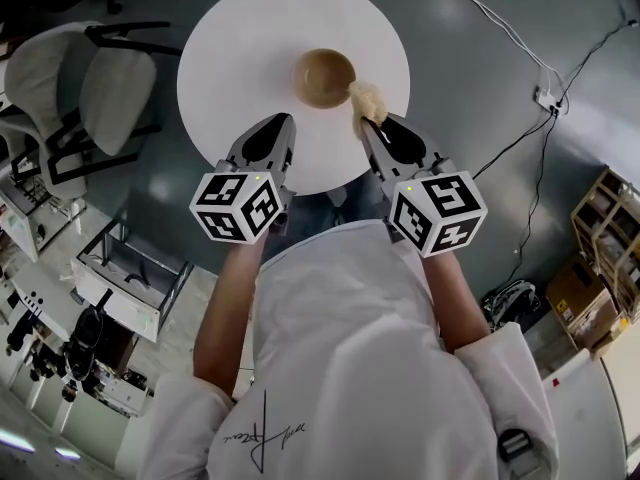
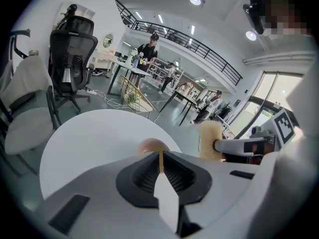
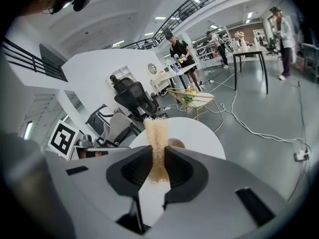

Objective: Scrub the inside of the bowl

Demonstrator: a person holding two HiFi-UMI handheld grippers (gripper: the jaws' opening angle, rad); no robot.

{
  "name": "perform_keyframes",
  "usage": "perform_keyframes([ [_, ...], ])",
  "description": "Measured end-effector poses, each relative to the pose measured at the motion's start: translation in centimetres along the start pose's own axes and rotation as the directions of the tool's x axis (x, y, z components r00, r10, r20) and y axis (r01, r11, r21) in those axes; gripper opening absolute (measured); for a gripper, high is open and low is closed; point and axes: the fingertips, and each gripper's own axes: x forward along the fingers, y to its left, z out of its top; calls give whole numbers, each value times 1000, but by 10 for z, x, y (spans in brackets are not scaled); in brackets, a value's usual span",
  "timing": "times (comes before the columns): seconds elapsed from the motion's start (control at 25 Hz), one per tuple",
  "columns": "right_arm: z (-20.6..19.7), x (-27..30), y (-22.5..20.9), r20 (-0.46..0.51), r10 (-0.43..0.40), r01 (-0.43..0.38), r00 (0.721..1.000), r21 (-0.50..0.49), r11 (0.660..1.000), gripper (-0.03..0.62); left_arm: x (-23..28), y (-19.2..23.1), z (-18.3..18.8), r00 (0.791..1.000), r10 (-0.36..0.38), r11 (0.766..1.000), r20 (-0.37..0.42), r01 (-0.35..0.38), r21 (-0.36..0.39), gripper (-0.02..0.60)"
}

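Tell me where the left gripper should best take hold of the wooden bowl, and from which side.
Probably its near-left rim, one jaw inside the wall, one outside, coming from the side of the left gripper. The bowl stands upright and open, and the sponge in the right gripper sits at its right edge. The left gripper is shut; open it first.

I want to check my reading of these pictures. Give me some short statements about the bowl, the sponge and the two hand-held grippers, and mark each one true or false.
1. The right hand-held gripper is shut on the sponge. True.
2. The left hand-held gripper grips the bowl by its rim. False: its jaws are together with nothing between them, short of the bowl.
3. The bowl stands on a round white table. True.
4. The sponge lies at the bottom of the bowl. False: it is held beside the bowl's rim, outside the bowl.
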Motion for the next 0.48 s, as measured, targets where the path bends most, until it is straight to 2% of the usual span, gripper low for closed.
perform_keyframes([
  [0.24,-6,10,0,-7,-16,16,1000,23,1000,87,12,17,-6,999,-3,1000,-46,2,-23,10],
  [0.48,-3,20,-1,-2,-26,26,1000,22,999,87,24,29,-16,997,-11,999,-79,7,-53,43],
])
